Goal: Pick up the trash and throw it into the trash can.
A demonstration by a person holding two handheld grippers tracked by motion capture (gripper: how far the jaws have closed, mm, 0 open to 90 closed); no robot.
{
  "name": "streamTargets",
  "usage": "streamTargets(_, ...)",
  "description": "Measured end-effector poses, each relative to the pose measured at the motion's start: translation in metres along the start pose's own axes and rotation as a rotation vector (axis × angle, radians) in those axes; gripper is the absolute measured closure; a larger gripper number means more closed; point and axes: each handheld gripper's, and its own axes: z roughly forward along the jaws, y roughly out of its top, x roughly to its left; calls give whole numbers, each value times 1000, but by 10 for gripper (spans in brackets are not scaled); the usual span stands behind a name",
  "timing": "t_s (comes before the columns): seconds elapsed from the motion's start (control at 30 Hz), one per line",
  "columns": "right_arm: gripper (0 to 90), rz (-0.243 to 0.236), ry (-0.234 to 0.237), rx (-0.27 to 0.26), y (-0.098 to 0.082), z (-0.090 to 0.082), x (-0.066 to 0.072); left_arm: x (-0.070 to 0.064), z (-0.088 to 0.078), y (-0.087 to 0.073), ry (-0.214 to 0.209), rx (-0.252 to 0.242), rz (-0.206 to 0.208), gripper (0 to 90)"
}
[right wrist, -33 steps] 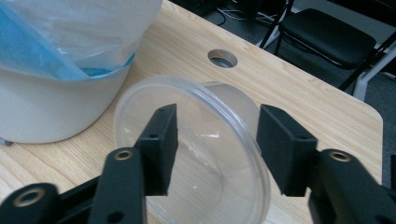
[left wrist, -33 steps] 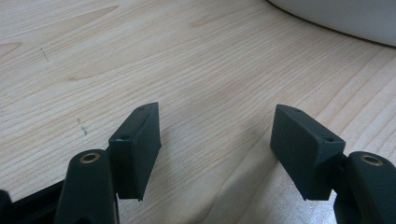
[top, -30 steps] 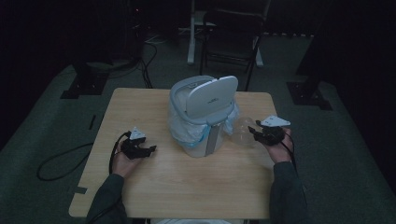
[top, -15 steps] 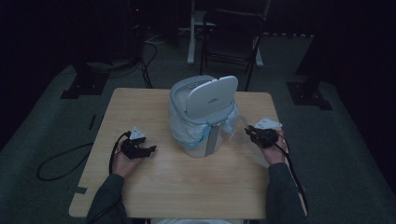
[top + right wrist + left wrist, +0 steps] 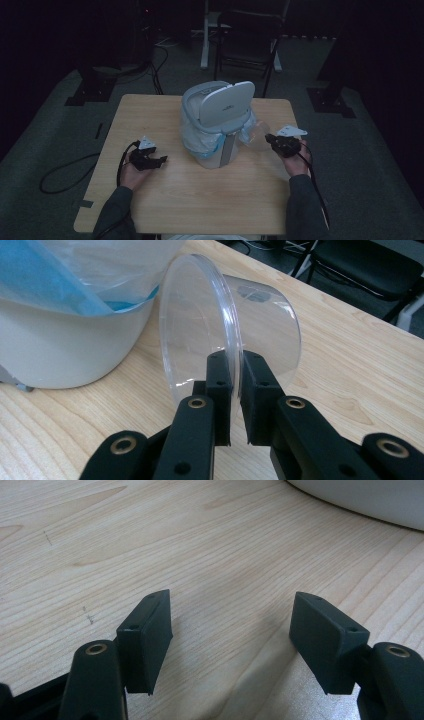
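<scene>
A white bin [image 5: 217,150] with a raised grey lid [image 5: 227,102] and a clear-and-blue liner bag [image 5: 75,285] stands mid-table. To its right, a clear plastic cup [image 5: 260,325] lies tipped on its side. My right gripper [image 5: 235,360] has just been closing and now pinches the cup's rim between its pads. In the high view that gripper [image 5: 269,138] points left at the cup [image 5: 254,134]. My left gripper [image 5: 161,161] rests on the table left of the bin, its jaws wide apart with only bare wood between the fingertips [image 5: 230,605].
The wooden table [image 5: 200,200] has free room in front of the bin and at its left. A black chair [image 5: 250,30] and stand bases sit on the dark floor behind. A cable [image 5: 65,170] trails off the table's left side.
The right gripper has shifted slightly left toward the bin and now sits at the cup. The left hand and the bin have not moved.
</scene>
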Motion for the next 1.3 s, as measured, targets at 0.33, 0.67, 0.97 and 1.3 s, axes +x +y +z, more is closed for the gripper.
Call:
streamTargets(0.33, 831, 11, -43, -3, 4, -6, -5, 0, 0, 0, -3, -1, -3, 343)
streamTargets(0.67, 831, 10, -71, -14, 13, -13, -11, 0, 0, 0, -2, -1, -4, 342)
streamTargets(0.97, 832, 1, -84, -26, 23, -20, -16, 0, 0, 0, -2, -1, -5, 342)
streamTargets(1.3, 831, -17, -89, -32, 32, -23, -16, 0, 0, 0, -3, 0, -6, 342)
